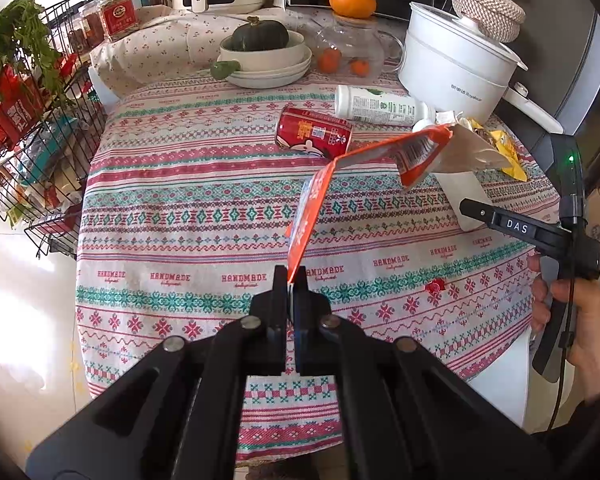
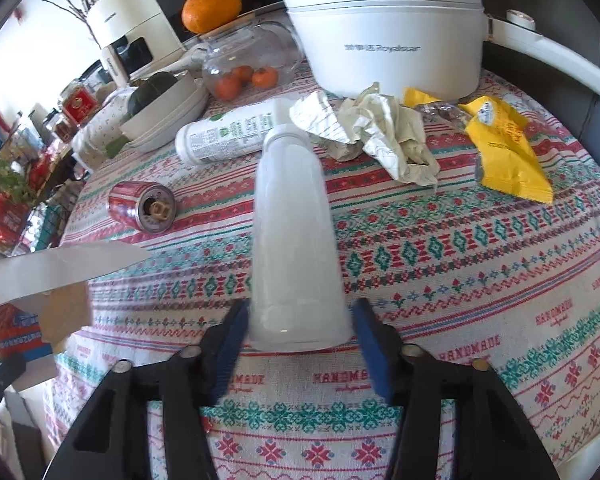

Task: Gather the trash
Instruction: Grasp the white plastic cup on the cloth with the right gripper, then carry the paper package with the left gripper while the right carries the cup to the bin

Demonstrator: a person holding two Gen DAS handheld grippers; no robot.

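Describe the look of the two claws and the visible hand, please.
Both claws are black linkage frames with silver pivot pins. The left claw has dark pads; the right claw has blue pads. Its body carries a white "DAS" label, a green light and a thin black cable. The hand is bare.

On the table (image 2: 460,240) lie 2 white bottles: 1 printed bottle (image 2: 228,136) on its side and 1 plain bottle (image 2: 292,240). There is 1 red can (image 2: 142,206), 1 orange carton (image 1: 364,160), 1 yellow wrapper (image 2: 504,152) and 1 crumpled paper wad (image 2: 384,136). 1 white pot (image 2: 380,40) stands at the back, beside 1 glass teapot (image 2: 240,60) holding 3 small oranges (image 2: 228,86), with 1 large orange (image 2: 211,10) on its lid. 1 dark squash (image 1: 260,34) sits in 1 bowl (image 1: 268,54). 2 grippers show: the left gripper (image 1: 290,280) and the right gripper (image 2: 298,324).
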